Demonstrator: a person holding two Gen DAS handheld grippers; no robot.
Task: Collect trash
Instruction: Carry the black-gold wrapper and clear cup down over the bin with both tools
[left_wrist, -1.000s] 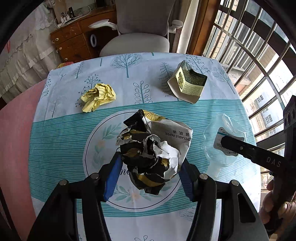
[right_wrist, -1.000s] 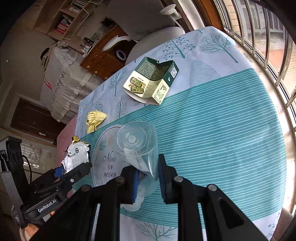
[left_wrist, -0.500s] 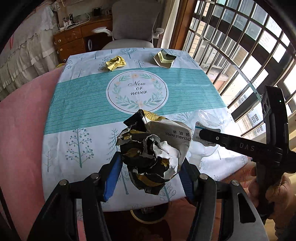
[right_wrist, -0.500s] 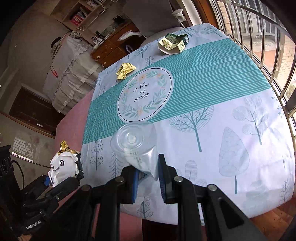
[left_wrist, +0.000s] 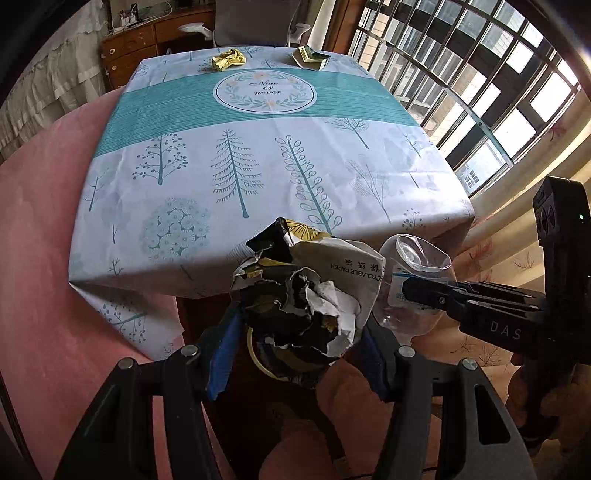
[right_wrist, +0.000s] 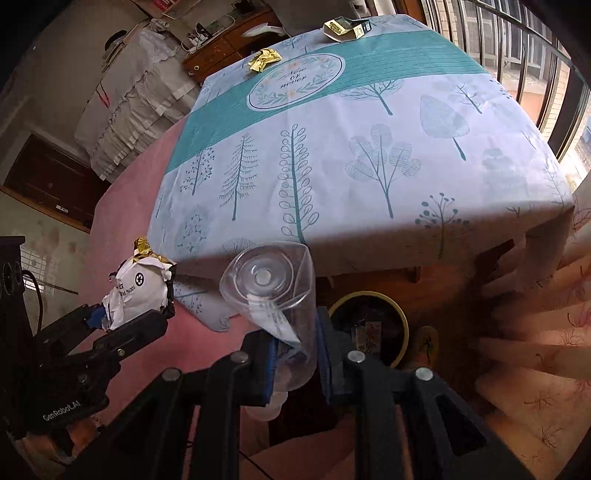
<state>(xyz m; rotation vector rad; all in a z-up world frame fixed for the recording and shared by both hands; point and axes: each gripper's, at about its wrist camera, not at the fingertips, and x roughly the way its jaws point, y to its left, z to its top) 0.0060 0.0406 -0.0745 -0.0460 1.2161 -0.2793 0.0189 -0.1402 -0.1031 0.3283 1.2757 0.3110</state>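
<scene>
Left gripper (left_wrist: 295, 354) clamps a crumpled black-and-white paper bag (left_wrist: 306, 291), torn and creased; right gripper (right_wrist: 295, 354) pinches a clear, squashed plastic bottle (right_wrist: 273, 295) with a white label. Both hang off the near edge of the table (left_wrist: 258, 177), over a round yellow-rimmed bin (right_wrist: 369, 325) on the floor. On the table's far side: a crumpled yellow paper ball (left_wrist: 229, 59) and an opened green carton (left_wrist: 310, 57), well apart, on the smooth tree-print cloth.
</scene>
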